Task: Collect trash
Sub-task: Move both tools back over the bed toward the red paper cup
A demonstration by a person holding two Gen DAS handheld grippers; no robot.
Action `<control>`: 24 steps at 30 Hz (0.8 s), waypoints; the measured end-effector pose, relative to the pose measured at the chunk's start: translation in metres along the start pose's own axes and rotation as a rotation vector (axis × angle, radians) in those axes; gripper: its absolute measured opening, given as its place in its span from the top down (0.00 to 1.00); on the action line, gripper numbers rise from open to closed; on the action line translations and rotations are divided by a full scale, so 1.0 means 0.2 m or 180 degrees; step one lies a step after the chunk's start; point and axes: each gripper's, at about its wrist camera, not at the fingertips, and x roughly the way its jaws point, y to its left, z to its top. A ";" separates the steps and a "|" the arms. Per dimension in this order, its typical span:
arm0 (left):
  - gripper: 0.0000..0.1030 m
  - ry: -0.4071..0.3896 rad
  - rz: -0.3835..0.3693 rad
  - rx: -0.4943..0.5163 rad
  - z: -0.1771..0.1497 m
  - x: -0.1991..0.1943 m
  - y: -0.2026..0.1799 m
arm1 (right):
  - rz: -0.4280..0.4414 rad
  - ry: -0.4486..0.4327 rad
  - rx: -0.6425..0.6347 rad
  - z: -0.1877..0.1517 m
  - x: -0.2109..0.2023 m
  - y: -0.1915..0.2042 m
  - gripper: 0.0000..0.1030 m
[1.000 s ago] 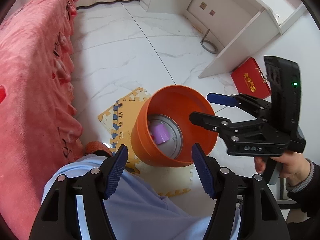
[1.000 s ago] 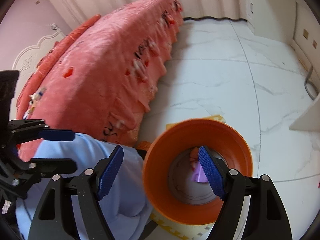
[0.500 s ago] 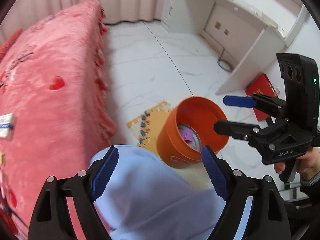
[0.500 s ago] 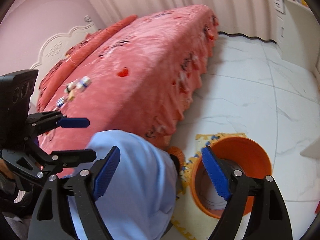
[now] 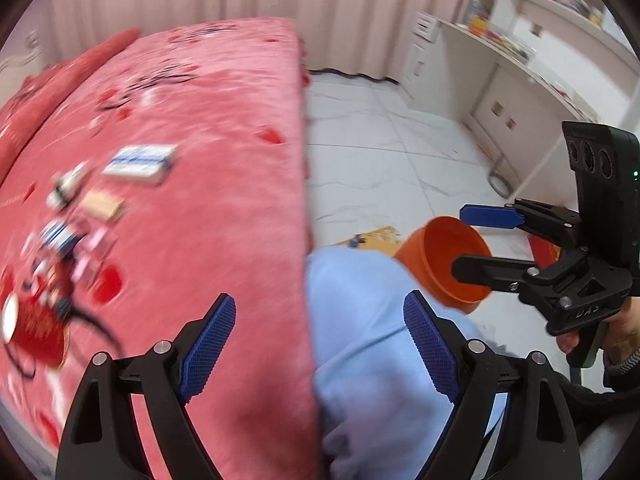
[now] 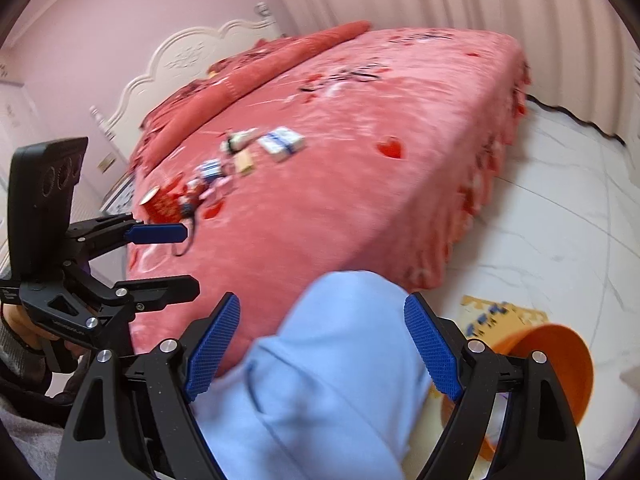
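You held both tongs wide and empty, the left tongs (image 5: 320,344) and the right tongs (image 6: 322,346) hovering past the bed's (image 5: 224,168) edge, the left jaws having just opened further. The trash (image 6: 248,156), small boxes and wrappers, lay scattered on the bed near its pillow end. The orange bin (image 5: 448,264) stood on the floor beside the bed, probably kept close for quick drops.

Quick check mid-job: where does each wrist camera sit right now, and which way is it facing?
Left wrist: on the left gripper, looking down across the pink-red bedspread; the light-blue trouser knee and right gripper show.
Right wrist: on the right gripper, facing the bed's white headboard; the knee and left gripper show.
Shared: small scattered packets, round orange plastic bin.
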 end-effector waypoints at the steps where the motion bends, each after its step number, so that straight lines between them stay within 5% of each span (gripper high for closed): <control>1: 0.17 -0.0013 0.0027 -0.0046 -0.02 -0.02 0.03 | 0.0023 0.0003 -0.0030 0.01 0.01 0.03 0.19; 14: 0.17 -0.0223 0.0412 -0.0697 -0.27 -0.30 0.46 | 0.0405 0.0093 -0.0555 0.21 0.27 0.53 0.19; 24: 0.17 -0.0223 0.0663 -0.1052 -0.34 -0.33 0.83 | 0.0661 0.0201 -0.0769 0.37 0.54 0.80 0.19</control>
